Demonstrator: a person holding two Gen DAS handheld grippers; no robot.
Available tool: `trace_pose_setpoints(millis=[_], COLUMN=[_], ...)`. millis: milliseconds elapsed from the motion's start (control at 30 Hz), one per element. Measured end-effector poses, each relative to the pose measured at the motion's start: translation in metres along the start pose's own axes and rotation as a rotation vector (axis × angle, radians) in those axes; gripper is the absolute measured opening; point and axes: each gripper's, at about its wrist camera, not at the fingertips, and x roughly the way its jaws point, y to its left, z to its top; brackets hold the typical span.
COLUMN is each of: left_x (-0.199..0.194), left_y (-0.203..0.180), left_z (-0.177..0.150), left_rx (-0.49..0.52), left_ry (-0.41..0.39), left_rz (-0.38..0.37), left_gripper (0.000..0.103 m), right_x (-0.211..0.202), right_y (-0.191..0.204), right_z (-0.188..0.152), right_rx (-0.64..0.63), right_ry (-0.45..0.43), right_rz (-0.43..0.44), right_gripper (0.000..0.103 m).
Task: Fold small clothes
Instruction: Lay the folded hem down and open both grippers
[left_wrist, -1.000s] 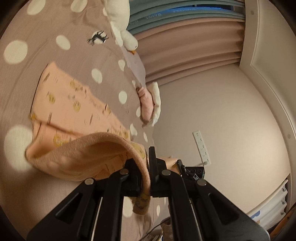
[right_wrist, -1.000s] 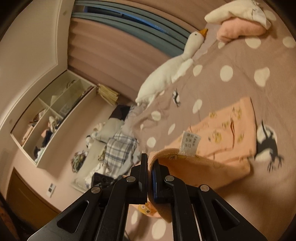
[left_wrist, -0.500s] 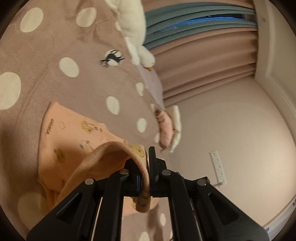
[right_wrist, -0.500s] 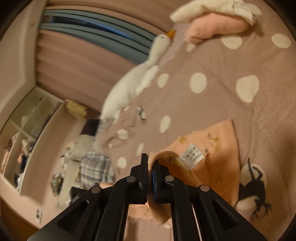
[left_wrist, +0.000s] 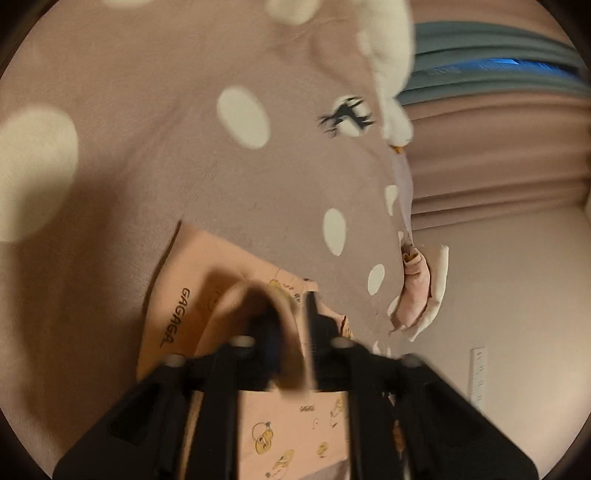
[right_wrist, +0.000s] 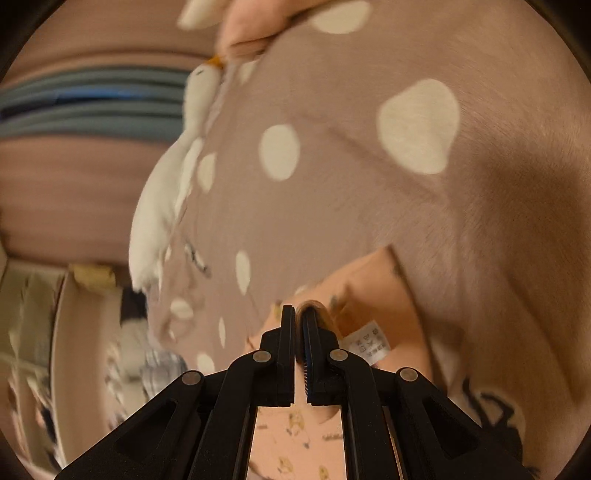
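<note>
The peach-orange printed fleece garment lies flat on the taupe bedspread with cream dots, at the near edge of both views. Its near hem is raised and folded over toward the far side.

The left hand-held gripper has just been opening its jaws. They stand partly apart. The raised fold of the garment hangs between them, and the blur hides whether the pads press on it.

The right hand-held gripper has its jaws closed tight on the folded hem of the garment. A white care label lies just right of its fingers.

A white plush goose lies on the far side of the bedspread. A folded pink and cream cloth rests at the bed's right edge, well apart from the garment.
</note>
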Motion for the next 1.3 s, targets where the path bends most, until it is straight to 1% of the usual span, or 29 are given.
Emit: trace_pose_setpoints(millis=[33, 67, 100, 133, 167, 200, 233, 267, 333, 400, 433, 467, 500, 533, 567, 600, 667, 700, 800, 867, 933, 967, 1033, 1100, 1133, 1167, 1200, 1267, 1300], left_x=[0.002, 0.001, -0.001, -0.005, -0.009, -0.013, -0.020, -0.024, -0.029, -0.032, -0.029, -0.025, -0.021, -0.016, -0.008, -0.001, 0.015, 0.023, 0.038, 0.044, 0.051, 0.053, 0.049, 0.034, 0.027, 0.018, 0.015, -0.001, -0.002], left_y=[0.003, 0.004, 0.003, 0.002, 0.001, 0.000, -0.003, -0.006, -0.015, -0.030, -0.033, -0.039, -0.041, -0.043, -0.045, -0.045, -0.044, -0.041, -0.038, -0.042, -0.047, -0.047, -0.050, -0.051, -0.051, -0.051, -0.054, -0.055, -0.056], left_z=[0.002, 0.003, 0.004, 0.004, 0.004, 0.003, 0.001, -0.001, -0.009, -0.028, -0.036, -0.047, -0.056, -0.066, -0.077, -0.084, -0.089, -0.088, -0.080, -0.070, -0.054, -0.044, -0.027, -0.012, -0.010, -0.006, -0.005, -0.006, -0.008], left_rx=[-0.014, -0.008, 0.008, 0.031, 0.045, 0.063, 0.102, 0.132, 0.220, 0.352, 0.392, 0.449, 0.486, 0.522, 0.575, 0.615, 0.655, 0.650, 0.639, 0.627, 0.579, 0.533, 0.444, 0.343, 0.318, 0.297, 0.297, 0.333, 0.342], left_ry=[0.002, -0.009, -0.018, -0.024, -0.029, -0.036, -0.041, -0.043, -0.027, 0.019, 0.036, 0.066, 0.095, 0.125, 0.155, 0.170, 0.190, 0.203, 0.205, 0.180, 0.154, 0.127, 0.069, -0.023, -0.052, -0.086, -0.104, -0.137, -0.135], left_rz=[0.024, 0.062, 0.075, 0.079, 0.087, 0.096, 0.103, 0.109, 0.121, 0.143, 0.156, 0.176, 0.191, 0.204, 0.238, 0.275, 0.340, 0.363, 0.387, 0.370, 0.363, 0.351, 0.308, 0.228, 0.202, 0.176, 0.176, 0.201, 0.215], left_gripper=[0.048, 0.052, 0.052, 0.052, 0.052, 0.052, 0.052, 0.052, 0.052, 0.052, 0.050, 0.046, 0.044, 0.039, 0.038, 0.038, 0.038, 0.038, 0.038, 0.038, 0.038, 0.038, 0.038, 0.041, 0.042, 0.047, 0.050, 0.050, 0.050], right_x=[0.002, 0.003, 0.002, 0.000, -0.004, -0.011, -0.017, -0.024, -0.031, -0.035, -0.034, -0.032, -0.027, -0.021, -0.014, -0.006, 0.012, 0.021, 0.046, 0.060, 0.068, 0.072, 0.078, 0.074, 0.069, 0.060, 0.051, 0.037, 0.031], right_y=[-0.003, -0.005, -0.006, -0.006, -0.008, -0.008, -0.006, -0.002, 0.011, 0.029, 0.039, 0.046, 0.052, 0.057, 0.060, 0.062, 0.065, 0.064, 0.064, 0.067, 0.076, 0.082, 0.094, 0.104, 0.106, 0.108, 0.108, 0.107, 0.104], right_z=[0.001, 0.001, 0.000, 0.000, 0.000, 0.000, -0.002, -0.003, -0.010, -0.025, -0.038, -0.047, -0.058, -0.068, -0.078, -0.087, -0.100, -0.103, -0.102, -0.095, -0.085, -0.077, -0.063, -0.049, -0.045, -0.040, -0.041, -0.042, -0.044], right_rx=[0.005, 0.000, -0.010, -0.016, -0.020, -0.024, -0.041, -0.083, -0.200, -0.350, -0.437, -0.498, -0.565, -0.615, -0.663, -0.709, -0.794, -0.819, -0.857, -0.872, -0.875, -0.859, -0.821, -0.796, -0.779, -0.759, -0.756, -0.765, -0.774], right_ry=[-0.002, -0.011, -0.027, -0.042, -0.059, -0.081, -0.104, -0.122, -0.120, -0.071, -0.037, -0.011, 0.026, 0.060, 0.098, 0.131, 0.171, 0.188, 0.206, 0.199, 0.172, 0.150, 0.078, -0.021, -0.055, -0.095, -0.118, -0.153, -0.155], right_rz=[-0.026, -0.052, -0.080, -0.090, -0.085, -0.081, -0.083, -0.090, -0.109, -0.091, -0.081, -0.081, -0.094, -0.112, -0.133, -0.161, -0.241, -0.283, -0.369, -0.408, -0.418, -0.413, -0.407, -0.415, -0.403, -0.378, -0.367, -0.358, -0.355], right_gripper=[0.007, 0.007, 0.007, 0.007, 0.010, 0.018, 0.021, 0.023, 0.023, 0.023, 0.022, 0.022, 0.022, 0.022, 0.022, 0.022, 0.020, 0.020, 0.020, 0.020, 0.020, 0.020, 0.020, 0.020, 0.020, 0.020, 0.020, 0.020, 0.020])
